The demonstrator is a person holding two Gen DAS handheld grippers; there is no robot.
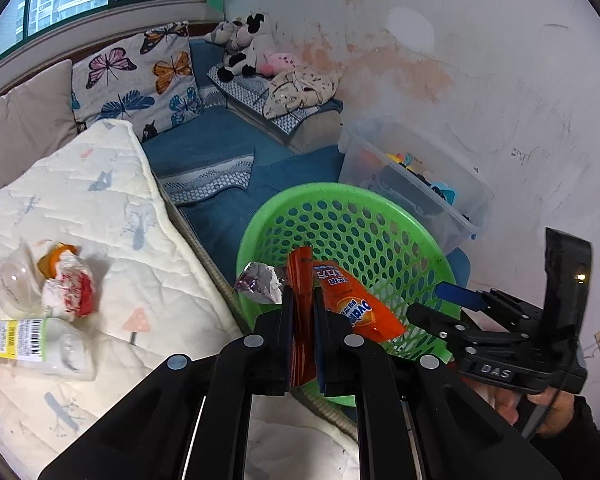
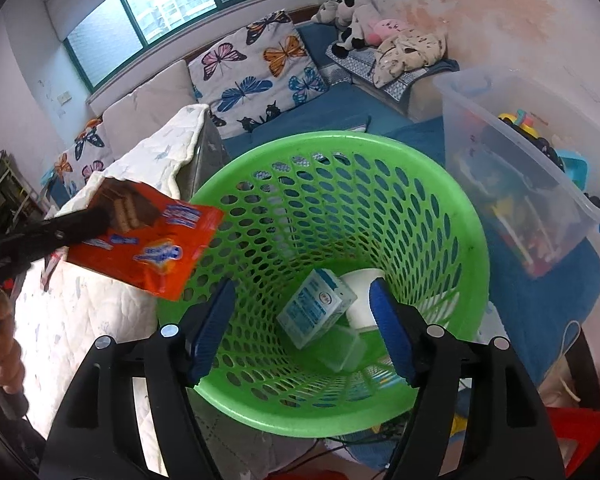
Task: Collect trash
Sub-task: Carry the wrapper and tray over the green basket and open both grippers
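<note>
Left gripper (image 1: 303, 312) pinched orange snack wrapper (image 1: 356, 308) tight between my fingers, held above near rim of green basket (image 1: 352, 208). Right gripper (image 2: 304, 328) hung over basket mouth, fingers spread, nothing between them. Small carton (image 2: 316, 304) lay on basket floor. More trash, clear bottle (image 1: 40, 344), sat on quilt (image 1: 100, 200) at nine o'clock.

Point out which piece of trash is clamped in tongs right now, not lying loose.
The orange snack wrapper: the left tongs pinch it at the green basket rim. The carton lies inside; the bottle and crumpled wrapper lie on the quilt.
</note>
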